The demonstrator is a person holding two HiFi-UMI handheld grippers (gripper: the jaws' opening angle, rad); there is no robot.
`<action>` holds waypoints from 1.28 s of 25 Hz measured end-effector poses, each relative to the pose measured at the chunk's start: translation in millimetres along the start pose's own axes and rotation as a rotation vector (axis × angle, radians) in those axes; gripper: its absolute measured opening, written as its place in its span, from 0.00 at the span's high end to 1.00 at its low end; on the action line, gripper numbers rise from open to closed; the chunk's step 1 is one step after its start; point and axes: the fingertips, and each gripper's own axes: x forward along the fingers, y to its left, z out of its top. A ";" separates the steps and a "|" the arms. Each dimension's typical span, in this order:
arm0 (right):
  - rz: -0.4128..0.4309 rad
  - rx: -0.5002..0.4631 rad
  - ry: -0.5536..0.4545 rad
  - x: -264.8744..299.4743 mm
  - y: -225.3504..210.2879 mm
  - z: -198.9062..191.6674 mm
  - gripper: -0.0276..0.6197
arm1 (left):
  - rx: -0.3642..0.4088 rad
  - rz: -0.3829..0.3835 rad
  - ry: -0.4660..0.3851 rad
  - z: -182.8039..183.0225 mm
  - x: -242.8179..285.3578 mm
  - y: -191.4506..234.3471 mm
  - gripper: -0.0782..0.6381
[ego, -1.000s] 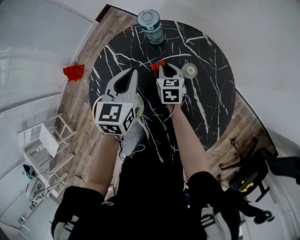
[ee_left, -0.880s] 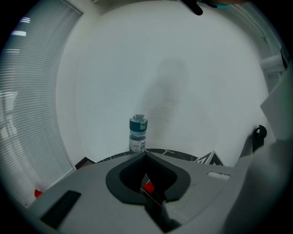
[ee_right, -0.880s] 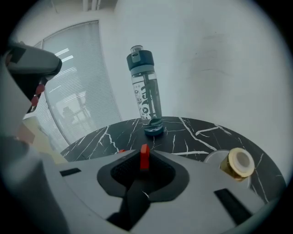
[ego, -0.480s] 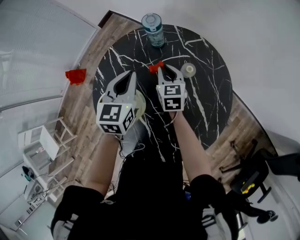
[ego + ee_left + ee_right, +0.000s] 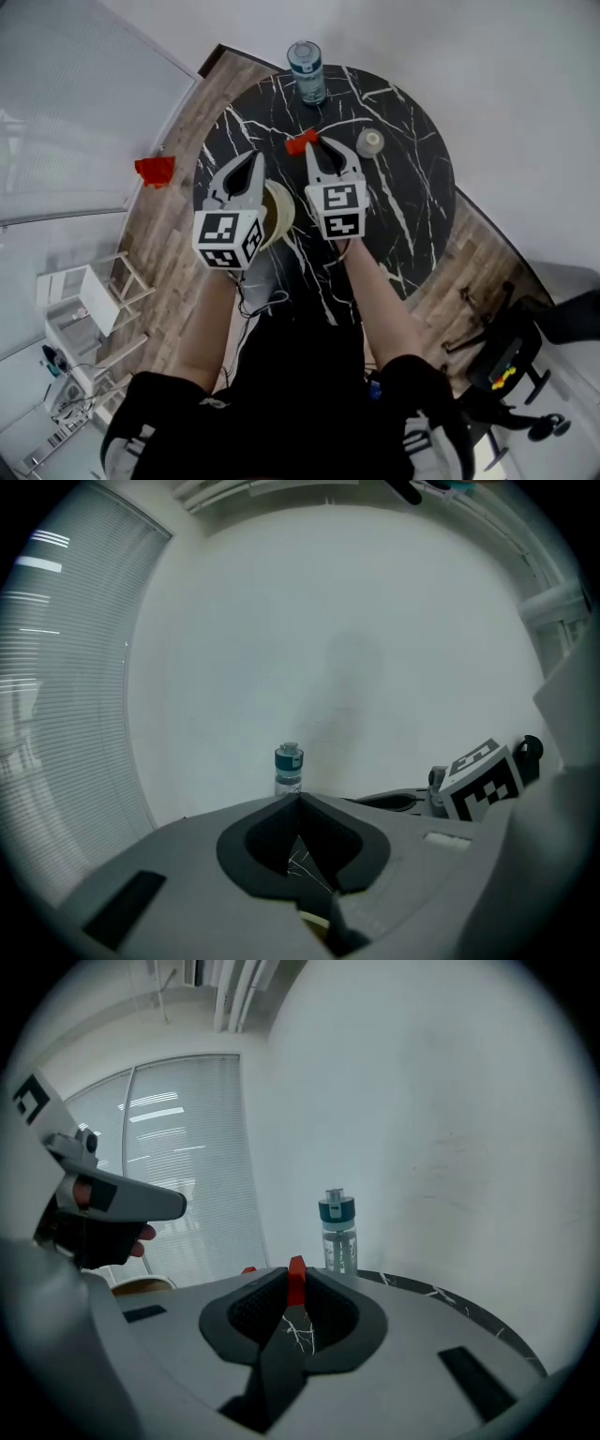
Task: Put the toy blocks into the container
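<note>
My right gripper (image 5: 313,143) is shut on a small red toy block (image 5: 300,142), held just above the black marble table (image 5: 412,187). In the right gripper view the red block (image 5: 296,1283) stands upright, pinched at the tips of the gripper (image 5: 294,1290). The container, a cream bowl (image 5: 279,208), sits on the table between the two grippers, partly hidden under the left one. My left gripper (image 5: 254,157) hangs over the bowl's left side, shut and holding nothing. Its tips meet in the left gripper view (image 5: 298,800).
A clear bottle with a teal cap (image 5: 306,69) stands at the table's far edge. A small tape roll (image 5: 370,142) lies right of the block. A red object (image 5: 155,170) lies on the wooden floor at the left, and an office chair (image 5: 511,361) stands at the right.
The right gripper has carried the red block a little left and nearer, toward the bowl. More of the bowl shows beside the left gripper, which has hardly moved.
</note>
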 end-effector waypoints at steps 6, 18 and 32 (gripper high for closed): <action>0.004 -0.024 -0.054 -33.3 25.5 21.2 0.88 | 0.013 0.000 -0.019 5.0 -32.7 3.1 0.89; 0.174 -0.193 -0.117 -73.6 131.5 59.2 0.88 | 0.015 0.071 -0.089 9.4 -118.9 43.2 0.89; 0.264 -0.301 0.027 -66.6 202.3 11.9 0.88 | -0.065 0.161 -0.038 -49.1 -179.2 98.8 0.89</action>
